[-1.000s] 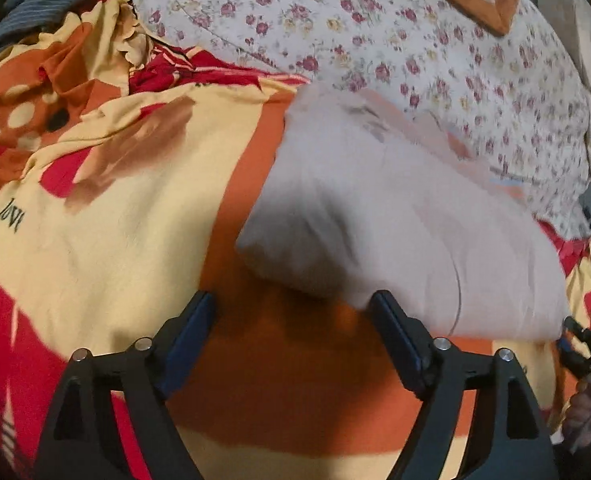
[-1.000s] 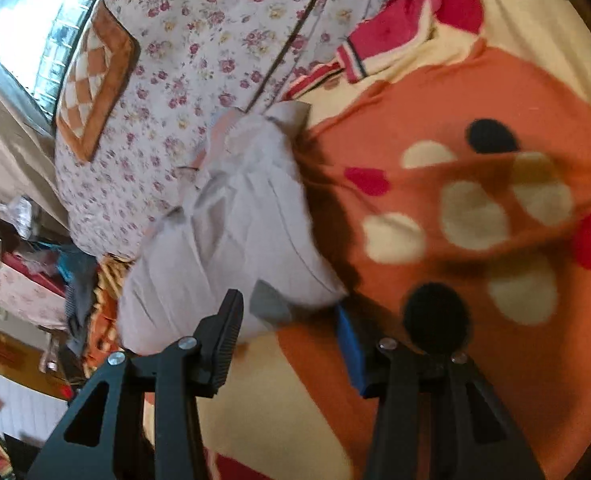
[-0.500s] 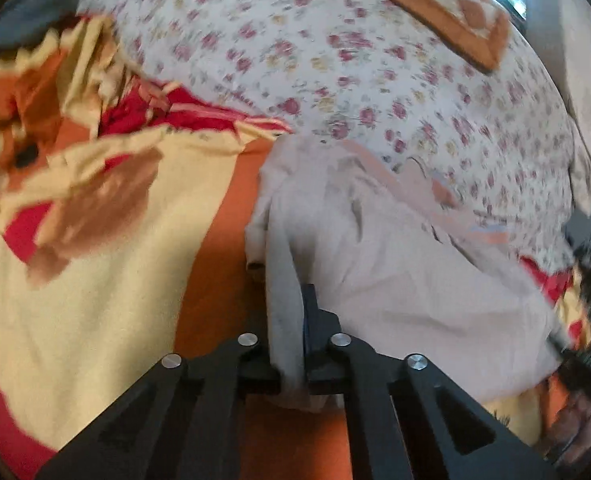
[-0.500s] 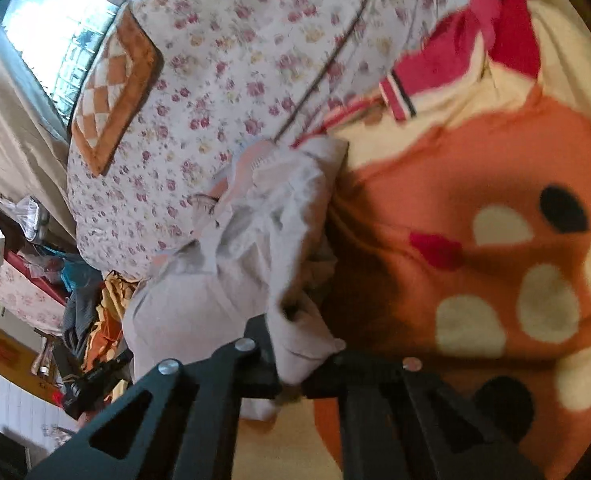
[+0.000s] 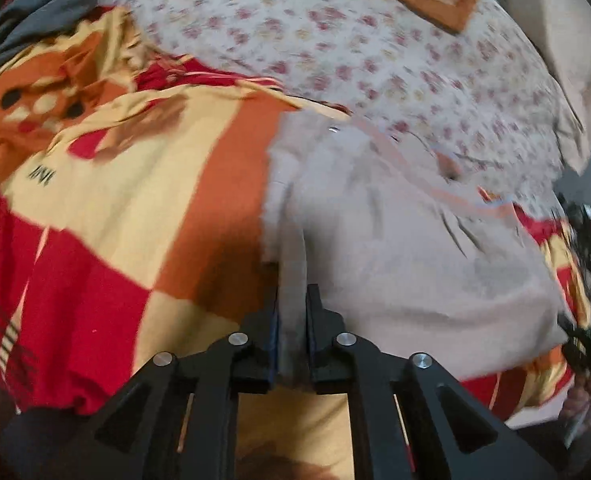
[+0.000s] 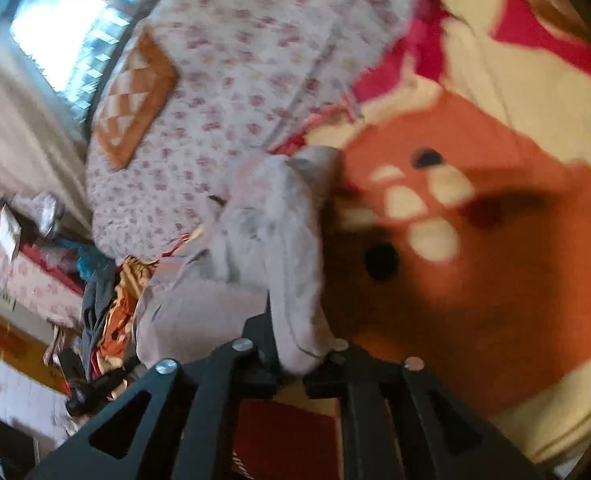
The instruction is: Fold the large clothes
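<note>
A pale grey-pink garment (image 5: 395, 240) lies crumpled on an orange, yellow and red blanket (image 5: 115, 200). My left gripper (image 5: 292, 296) is shut on a fold at the garment's near left edge, which rises taut from the jaws. In the right wrist view the same garment (image 6: 279, 220) hangs bunched over the blanket (image 6: 475, 280). My right gripper (image 6: 297, 336) pinches a thick wad of it; its jaws are opening slightly with the cloth still between them and the pads still pressing. The right-hand fingertip is hidden under the fabric.
A floral quilt (image 5: 375, 40) with an orange checked patch (image 6: 135, 92) covers the bed beyond the garment. Grey striped cloth (image 5: 35, 20) lies at the far left. A heap of clothes (image 6: 103, 312) sits off the bed's edge below a bright window (image 6: 63, 20).
Both grippers stood open around the garment's edges a second ago. They have since closed on the cloth and lifted, pulling it up and bunching it. Both views are motion-blurred now.
</note>
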Demonstrator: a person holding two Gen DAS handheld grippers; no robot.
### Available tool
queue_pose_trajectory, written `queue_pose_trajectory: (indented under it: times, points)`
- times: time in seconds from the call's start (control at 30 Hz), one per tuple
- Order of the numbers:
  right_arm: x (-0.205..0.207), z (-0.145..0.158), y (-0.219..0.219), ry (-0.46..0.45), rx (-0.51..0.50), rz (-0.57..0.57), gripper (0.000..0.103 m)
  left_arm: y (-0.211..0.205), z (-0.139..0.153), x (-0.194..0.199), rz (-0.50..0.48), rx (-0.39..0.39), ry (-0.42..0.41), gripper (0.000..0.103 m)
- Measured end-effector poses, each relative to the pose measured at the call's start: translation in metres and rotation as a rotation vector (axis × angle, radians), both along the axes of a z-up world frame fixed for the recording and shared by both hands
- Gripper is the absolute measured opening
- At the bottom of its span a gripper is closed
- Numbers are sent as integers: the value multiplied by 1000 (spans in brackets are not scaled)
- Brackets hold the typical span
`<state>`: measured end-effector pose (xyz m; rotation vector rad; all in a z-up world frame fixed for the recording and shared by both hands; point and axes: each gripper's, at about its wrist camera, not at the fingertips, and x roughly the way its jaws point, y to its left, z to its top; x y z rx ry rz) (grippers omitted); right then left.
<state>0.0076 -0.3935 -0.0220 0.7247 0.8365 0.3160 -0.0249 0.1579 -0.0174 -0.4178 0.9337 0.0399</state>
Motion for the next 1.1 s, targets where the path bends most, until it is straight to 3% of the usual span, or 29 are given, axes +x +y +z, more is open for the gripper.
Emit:
queue_pose_trajectory:
  times: [0.13, 0.2, 0.27, 0.33, 0.4, 0.43, 0.5, 0.53, 0.57, 0.63, 0.67, 0.77, 0.83, 0.9, 1.0, 1.1]
  points:
    - [-12, 25, -20, -93, -68, -174, 18, 20, 35, -12, 132, 93, -121, 1]
    - [-15, 48, -6, -188, -197, -182, 18, 15, 48, -7, 113, 84, -167, 1]
    - [-14, 64, 41, -299, -374, -44, 18, -12, 53, 7, 15, 90, -199, 1]
    - [-9, 56, 88, -323, -510, 111, 18, -42, 48, 20, -88, 90, -203, 1]
    - [0, 37, 112, -276, -593, 181, 17, -72, 29, 36, -180, 85, -156, 1]
    - [9, 22, 118, -222, -621, 201, 17, -84, 12, 42, -192, 148, -110, 1]
    - [28, -3, 114, -95, -643, 194, 16, -86, -17, 49, -177, 210, -49, 0]
    - [36, -12, 108, -64, -618, 182, 9, -83, -27, 49, -176, 209, -59, 0]
    - [43, -17, 102, -61, -582, 177, 9, -82, -29, 46, -184, 224, -101, 0]
    - [49, -16, 101, -71, -615, 172, 9, -89, -26, 46, -197, 296, -105, 0]
    - [52, -18, 99, -61, -624, 165, 10, -89, -26, 46, -191, 294, -100, 0]
    - [54, -13, 88, 30, -527, 143, 11, -84, -16, 44, -155, 244, -72, 0]
    - [45, 5, 82, -12, -516, 108, 11, -83, 5, 46, -129, 198, -50, 0]
    - [46, 34, 86, -113, -540, 74, 11, -91, 33, 52, -125, 204, -95, 0]
    - [70, 64, 96, -178, -539, 59, 13, -98, 63, 80, -122, 200, -159, 6]
    - [108, 68, 114, -182, -558, 70, 13, -104, 62, 125, -114, 181, -160, 15]
